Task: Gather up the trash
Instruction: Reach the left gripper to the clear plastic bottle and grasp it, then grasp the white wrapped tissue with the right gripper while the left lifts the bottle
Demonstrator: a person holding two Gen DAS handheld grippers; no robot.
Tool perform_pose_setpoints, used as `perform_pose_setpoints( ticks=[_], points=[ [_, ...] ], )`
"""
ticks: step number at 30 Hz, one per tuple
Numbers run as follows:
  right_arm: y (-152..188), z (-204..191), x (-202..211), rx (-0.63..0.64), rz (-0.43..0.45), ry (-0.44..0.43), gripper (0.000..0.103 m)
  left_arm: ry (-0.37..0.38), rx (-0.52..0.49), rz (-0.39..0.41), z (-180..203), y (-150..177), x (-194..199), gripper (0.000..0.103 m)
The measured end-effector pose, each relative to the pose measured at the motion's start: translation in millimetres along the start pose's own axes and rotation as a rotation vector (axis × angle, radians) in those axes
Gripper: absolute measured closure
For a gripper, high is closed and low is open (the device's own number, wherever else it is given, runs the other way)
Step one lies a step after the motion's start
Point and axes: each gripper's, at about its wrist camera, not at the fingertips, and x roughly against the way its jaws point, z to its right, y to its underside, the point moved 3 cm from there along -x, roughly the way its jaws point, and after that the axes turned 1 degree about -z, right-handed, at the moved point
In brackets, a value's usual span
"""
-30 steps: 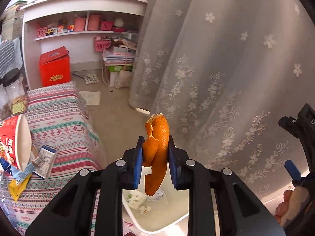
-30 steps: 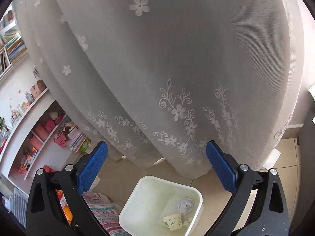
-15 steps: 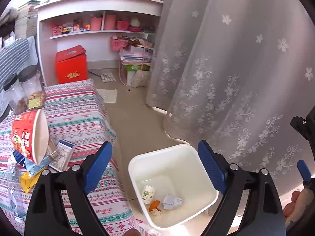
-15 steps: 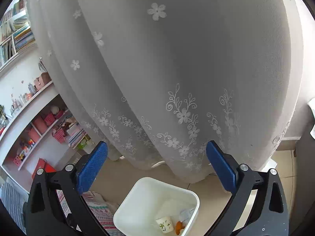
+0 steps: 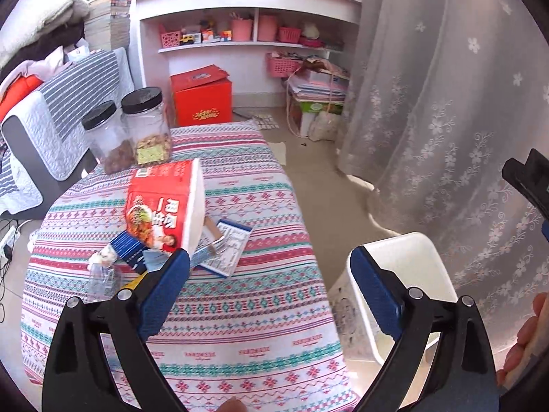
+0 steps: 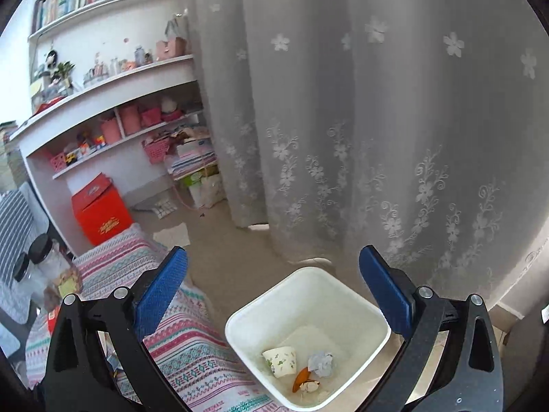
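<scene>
White trash bin (image 6: 307, 336) on the floor, just beside the edge of the patterned tablecloth (image 5: 240, 312) and in front of the sheer flowered curtain (image 6: 377, 137). At its bottom lie an orange peel (image 6: 301, 375), a small paper cup (image 6: 281, 361) on its side and a crumpled paper ball (image 6: 321, 364). On the cloth to the bin's far side: a tipped red instant-noodle tub (image 5: 161, 206), a printed carton (image 5: 224, 249) flattened beside it, and two black-lidded jars (image 5: 130, 130) farther back. Left gripper (image 5: 271, 292): jaws spread wide, just opened further, nothing between them, above the cloth beside the bin. Right gripper (image 6: 274, 285): jaws wide apart, empty, over the bin's near rim. Red box (image 6: 101, 211) and white shelves (image 6: 113, 110) well beyond the bin.
</scene>
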Motion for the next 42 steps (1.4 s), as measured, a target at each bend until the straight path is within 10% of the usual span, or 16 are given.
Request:
perform_pose_setpoints(
  ticks=[12,25,30,42],
  points=[
    [29,-81,1,0.132,-0.121,-0.154,0.007,-0.147,0.068,-0.314,-152,25,-54,0.011],
    [52,-129,-12,0.19,-0.238,-0.232,0.007,-0.09,0.268,-0.588,-229,64,-138,0.012],
    [62,-146,-12,0.22,-0.265,-0.258,0.007,-0.039,0.274,-0.602,-235,67,-140,0.04],
    [111,-226,11,0.383,-0.373,-0.466,0.007,0.003,0.465,-0.35,-303,42,-40,0.043]
  ],
)
